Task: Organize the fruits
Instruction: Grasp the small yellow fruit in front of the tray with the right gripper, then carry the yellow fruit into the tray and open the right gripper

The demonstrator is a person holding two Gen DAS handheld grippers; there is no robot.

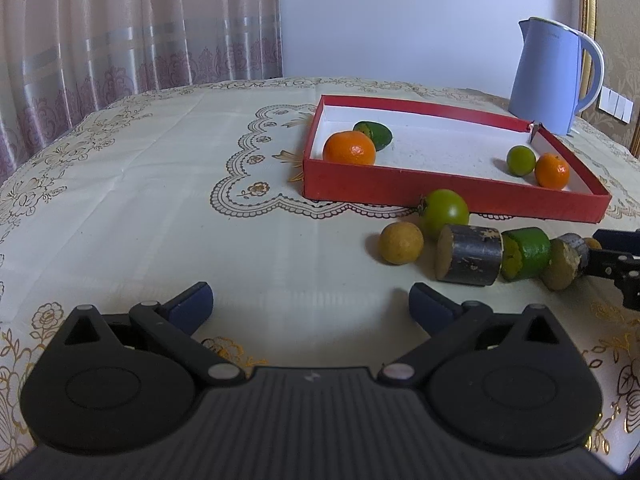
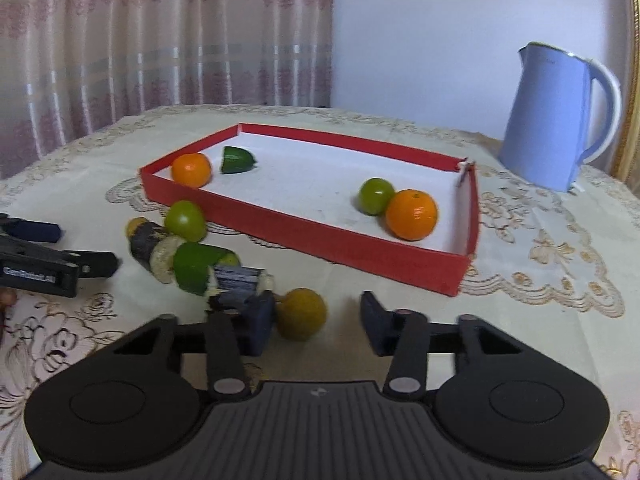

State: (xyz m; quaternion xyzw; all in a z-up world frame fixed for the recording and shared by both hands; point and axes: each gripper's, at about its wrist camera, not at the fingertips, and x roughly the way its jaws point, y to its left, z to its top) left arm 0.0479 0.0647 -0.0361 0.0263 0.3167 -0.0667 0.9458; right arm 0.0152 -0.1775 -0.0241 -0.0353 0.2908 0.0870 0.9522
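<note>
Left gripper (image 1: 310,300): jaws spread wide with nothing between them, low over the bare surface (image 1: 160,200).
Right gripper (image 2: 316,316): jaws partly closed around a yellow fruit (image 2: 300,314); the left pad (image 2: 260,320) touches it, while the right pad is apart from it, so it is not gripped.
Red box (image 1: 440,196): holds two oranges (image 1: 349,147), a cut green piece (image 1: 376,134) and a small green fruit (image 1: 521,161).
Outside the box: a green round fruit (image 1: 445,212) against the near wall, and just in front of it a row of dark cylinders (image 1: 472,254) with a green chunk (image 1: 528,252) between them.
Blue kettle (image 1: 552,80): behind the box's far corner.
</note>
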